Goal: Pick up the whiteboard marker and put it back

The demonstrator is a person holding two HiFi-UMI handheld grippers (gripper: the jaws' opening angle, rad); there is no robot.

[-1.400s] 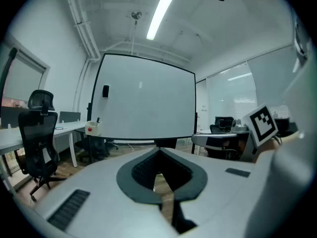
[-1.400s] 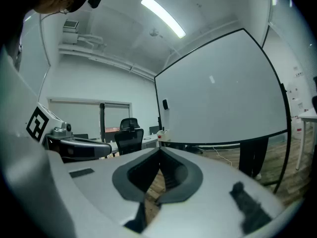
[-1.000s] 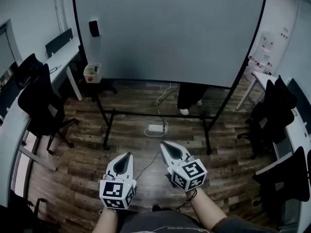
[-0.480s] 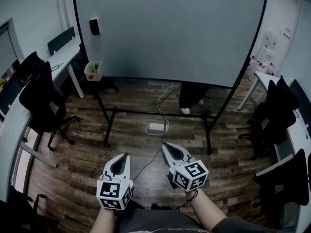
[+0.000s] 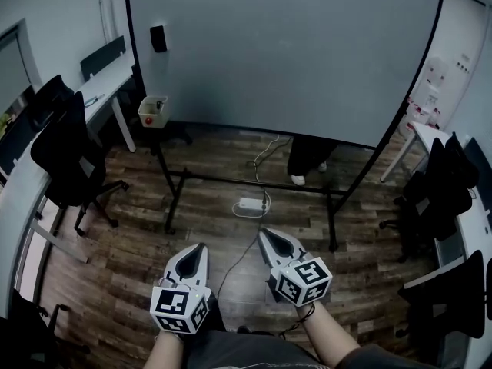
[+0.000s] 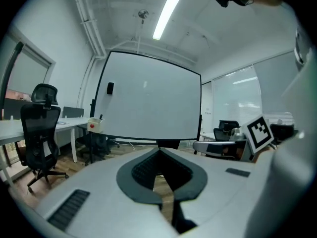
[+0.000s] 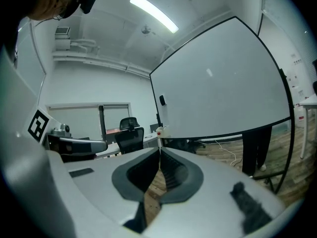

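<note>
A large whiteboard [image 5: 277, 52] on a black wheeled stand fills the far side of the head view. A small cream box with a red dot [image 5: 153, 111] hangs at its lower left corner; a dark marker-like stick [image 6: 100, 117] pokes up from it. The same box [image 7: 159, 131] shows small in the right gripper view. A black eraser [image 5: 158, 38] sticks to the board's upper left. My left gripper [image 5: 201, 246] and right gripper [image 5: 261, 231] hover side by side over the wooden floor, well short of the board, both shut and empty.
Someone's legs [image 5: 307, 160] stand behind the board. A white power strip [image 5: 250, 204] and its cable lie on the floor under the stand. Black office chairs [image 5: 65, 156] and a desk line the left; more chairs [image 5: 442, 191] stand on the right.
The head view has swung slightly, so the board sits further right in the picture. Both grippers stay shut and sit a little lower in the picture.
</note>
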